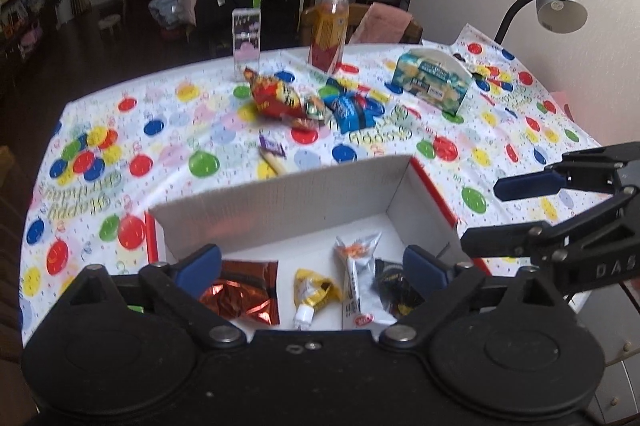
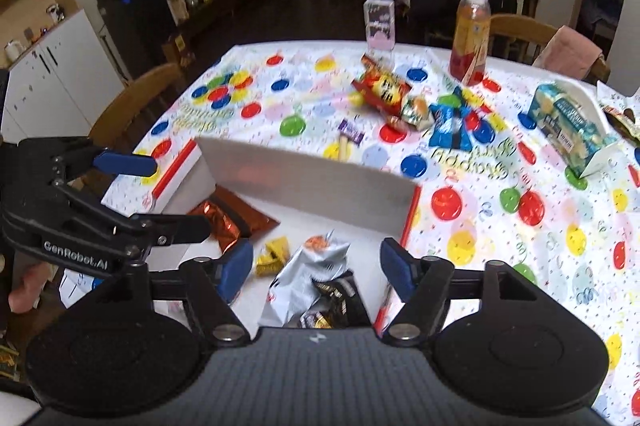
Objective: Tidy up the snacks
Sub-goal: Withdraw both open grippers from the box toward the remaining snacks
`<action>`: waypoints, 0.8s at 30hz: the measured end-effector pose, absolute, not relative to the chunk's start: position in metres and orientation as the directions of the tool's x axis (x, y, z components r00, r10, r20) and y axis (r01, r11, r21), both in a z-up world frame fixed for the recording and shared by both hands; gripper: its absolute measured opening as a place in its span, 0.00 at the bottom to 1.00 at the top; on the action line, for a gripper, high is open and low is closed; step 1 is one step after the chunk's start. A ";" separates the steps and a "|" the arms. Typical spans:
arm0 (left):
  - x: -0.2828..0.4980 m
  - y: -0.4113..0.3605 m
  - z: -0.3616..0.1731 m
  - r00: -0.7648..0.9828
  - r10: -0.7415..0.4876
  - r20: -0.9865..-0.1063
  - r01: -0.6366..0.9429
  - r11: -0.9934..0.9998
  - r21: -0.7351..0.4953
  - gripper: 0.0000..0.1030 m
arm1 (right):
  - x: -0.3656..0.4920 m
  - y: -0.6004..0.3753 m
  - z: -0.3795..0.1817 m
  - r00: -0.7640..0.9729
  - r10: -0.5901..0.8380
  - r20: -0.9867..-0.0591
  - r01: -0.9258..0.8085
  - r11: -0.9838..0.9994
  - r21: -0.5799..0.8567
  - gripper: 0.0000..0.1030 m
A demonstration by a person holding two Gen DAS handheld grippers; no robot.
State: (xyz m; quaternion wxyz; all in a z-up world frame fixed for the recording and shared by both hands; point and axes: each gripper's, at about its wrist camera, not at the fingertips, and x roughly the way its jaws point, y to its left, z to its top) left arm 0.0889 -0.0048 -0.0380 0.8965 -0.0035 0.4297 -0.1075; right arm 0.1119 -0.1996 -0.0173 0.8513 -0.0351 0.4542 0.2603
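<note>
A white cardboard box (image 1: 280,209) with red edges sits on the balloon-print tablecloth (image 1: 120,145). Inside it lie a red foil packet (image 1: 240,290), a yellow pouch (image 1: 314,292), a silver-white packet (image 1: 358,278) and a black packet (image 1: 396,286). My left gripper (image 1: 312,266) hovers open over the box, holding nothing. My right gripper (image 2: 316,270) is also open and empty above the box's right part (image 2: 304,177). Each gripper shows in the other's view: the right gripper (image 1: 492,214) and the left gripper (image 2: 172,195). Beyond the box lie a red snack bag (image 1: 276,95), a blue packet (image 1: 352,109) and a purple candy (image 1: 272,145).
At the far edge of the table stand a juice bottle (image 1: 328,29), a pink carton (image 1: 246,41) and a blue-green carton (image 1: 432,77). A desk lamp (image 1: 556,1) rises at the right. Wooden chairs (image 2: 132,105) surround the table. A beige stick (image 1: 274,161) lies near the candy.
</note>
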 end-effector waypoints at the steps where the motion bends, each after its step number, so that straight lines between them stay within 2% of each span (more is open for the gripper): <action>1: 0.090 -0.006 -0.036 0.614 -0.193 -0.765 0.189 0.977 -0.095 0.98 | 0.114 -0.202 -0.014 0.460 0.411 -0.787 -0.472 0.864 0.175 0.75; 10: 0.118 -0.015 -0.027 0.638 -0.174 -0.750 0.153 0.983 -0.098 0.99 | 0.155 -0.226 -0.001 0.502 0.402 -0.766 -0.443 0.880 0.172 0.76; 24: 0.216 -0.007 -0.036 0.606 -0.062 -0.793 -0.040 0.993 -0.108 0.99 | 0.270 -0.268 -0.022 0.497 0.366 -0.786 -0.366 0.911 0.193 0.76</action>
